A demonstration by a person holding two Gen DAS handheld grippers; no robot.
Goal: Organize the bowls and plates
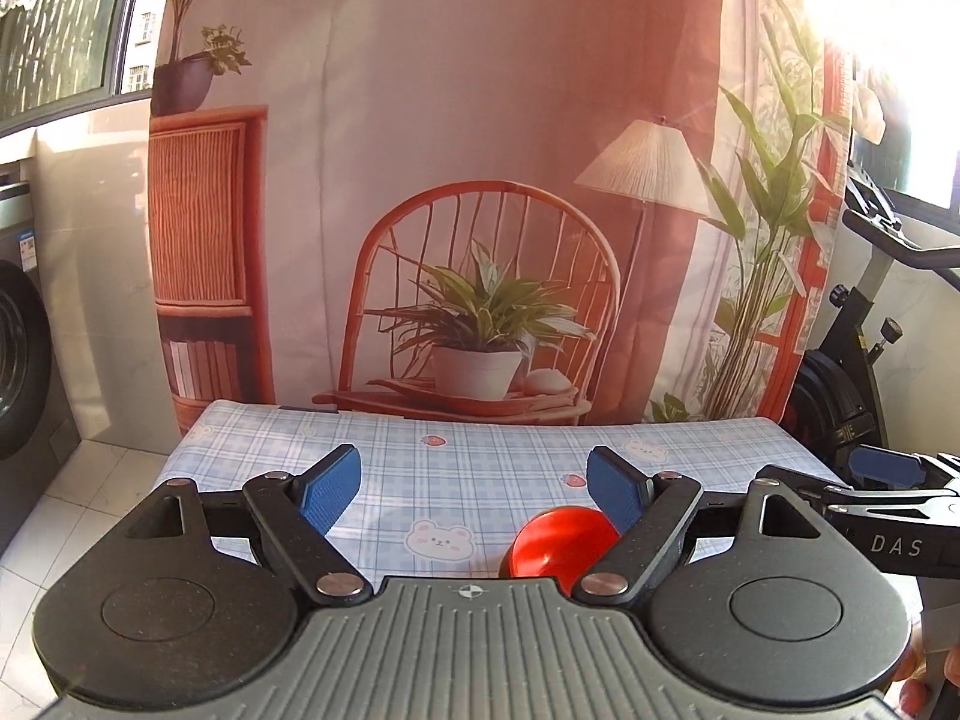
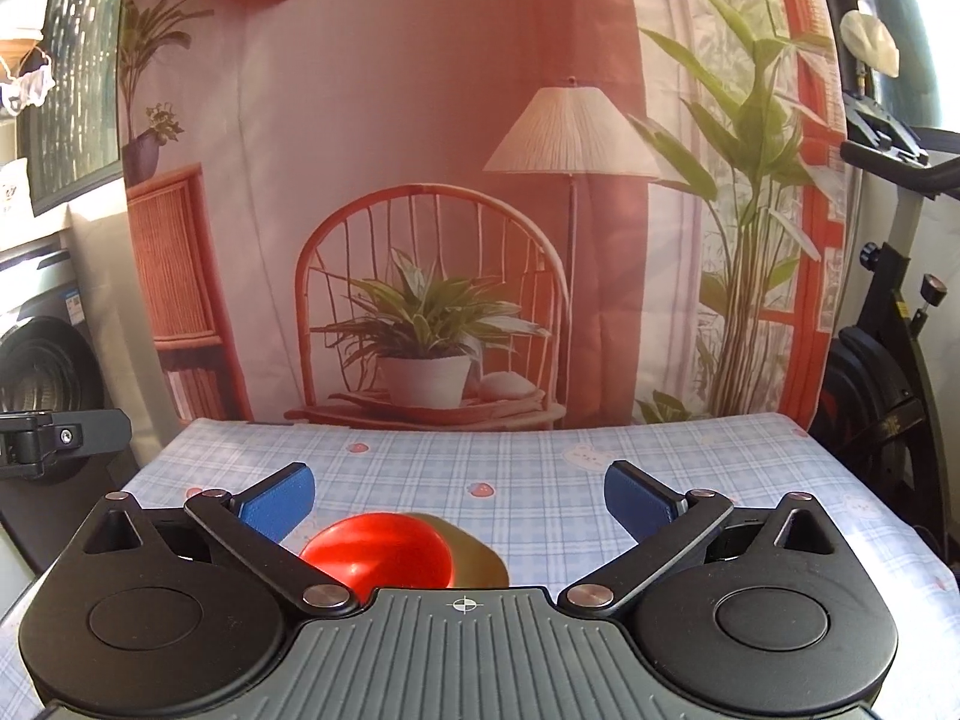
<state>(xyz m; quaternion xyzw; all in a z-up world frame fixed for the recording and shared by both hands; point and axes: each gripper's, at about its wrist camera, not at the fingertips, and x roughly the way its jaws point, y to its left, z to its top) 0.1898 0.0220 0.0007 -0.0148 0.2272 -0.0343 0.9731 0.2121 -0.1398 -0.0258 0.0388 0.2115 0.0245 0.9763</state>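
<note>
A red bowl [image 1: 561, 543] sits on the checked tablecloth [image 1: 456, 468], low in the left wrist view and partly hidden by the right finger. In the right wrist view the red bowl [image 2: 378, 552] rests against a gold plate [image 2: 477, 561], both partly hidden behind the gripper body. My left gripper [image 1: 474, 483] is open and empty, above and behind the bowl. My right gripper [image 2: 459, 495] is open and empty, above the bowl and plate. The right gripper's tip [image 1: 888, 471] shows at the right edge of the left wrist view.
A printed backdrop [image 1: 480, 180] with a chair and plants hangs behind the table's far edge. A washing machine [image 1: 18, 348] stands at the left and an exercise bike [image 2: 888, 372] at the right. The tablecloth stretches ahead to the backdrop.
</note>
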